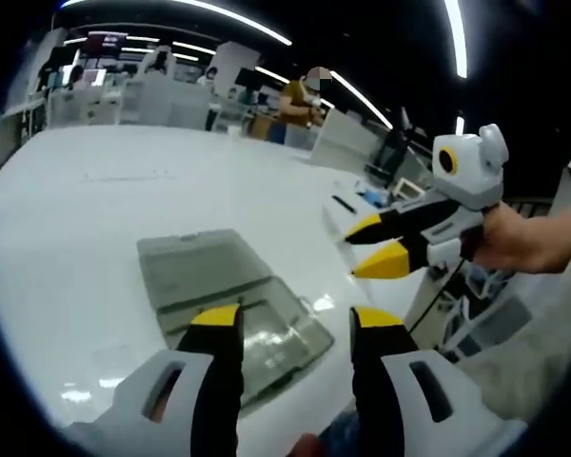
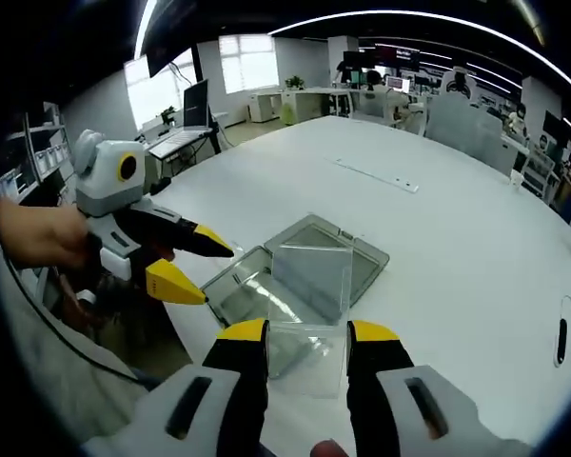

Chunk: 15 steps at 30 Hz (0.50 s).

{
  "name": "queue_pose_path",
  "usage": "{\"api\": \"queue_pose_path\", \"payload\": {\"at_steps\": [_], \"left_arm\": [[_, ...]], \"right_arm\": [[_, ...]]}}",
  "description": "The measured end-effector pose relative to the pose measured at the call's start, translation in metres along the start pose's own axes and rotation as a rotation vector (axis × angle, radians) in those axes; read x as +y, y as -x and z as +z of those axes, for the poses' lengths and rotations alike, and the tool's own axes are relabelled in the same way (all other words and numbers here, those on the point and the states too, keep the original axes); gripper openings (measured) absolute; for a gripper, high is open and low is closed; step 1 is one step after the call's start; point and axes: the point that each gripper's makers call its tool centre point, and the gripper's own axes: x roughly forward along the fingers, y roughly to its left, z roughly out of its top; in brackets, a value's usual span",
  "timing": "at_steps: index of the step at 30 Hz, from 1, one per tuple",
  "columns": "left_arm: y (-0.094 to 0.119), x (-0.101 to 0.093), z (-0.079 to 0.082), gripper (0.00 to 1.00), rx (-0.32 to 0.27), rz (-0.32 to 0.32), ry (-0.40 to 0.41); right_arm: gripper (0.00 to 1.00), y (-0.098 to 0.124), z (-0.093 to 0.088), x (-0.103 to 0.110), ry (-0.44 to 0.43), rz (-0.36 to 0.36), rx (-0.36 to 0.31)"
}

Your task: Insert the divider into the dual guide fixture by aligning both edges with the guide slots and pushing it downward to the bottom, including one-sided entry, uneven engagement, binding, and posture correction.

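- Left gripper view: looks forward over its own jaws, down at a slant across the white table (image 1: 105, 219). Close to the clear case (image 1: 230, 307) lying open just ahead.
- The right gripper (image 1: 373, 249) enters this view from the right, held in a hand (image 1: 519, 238).
- Right gripper view: faces the same case (image 2: 300, 271) from the opposite side, also near and angled down.
- The left gripper (image 2: 195, 262) enters here from the left.
- Shared ground: the case, the tabletop (image 2: 438, 228), the office behind.
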Motion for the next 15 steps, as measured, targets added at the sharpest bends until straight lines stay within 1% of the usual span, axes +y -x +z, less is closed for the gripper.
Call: {"api": "queue_pose_path", "payload": {"at_steps": [5, 15], "left_arm": [[0.000, 0.000, 0.002, 0.38, -0.017, -0.005, 0.032], [-0.001, -0.005, 0.008, 0.36, -0.040, -0.016, 0.040]], "right_arm": [[0.27, 0.002, 0.005, 0.005, 0.018, 0.008, -0.010], [0.27, 0.004, 0.014, 0.014, 0.048, 0.024, -0.035]]}}
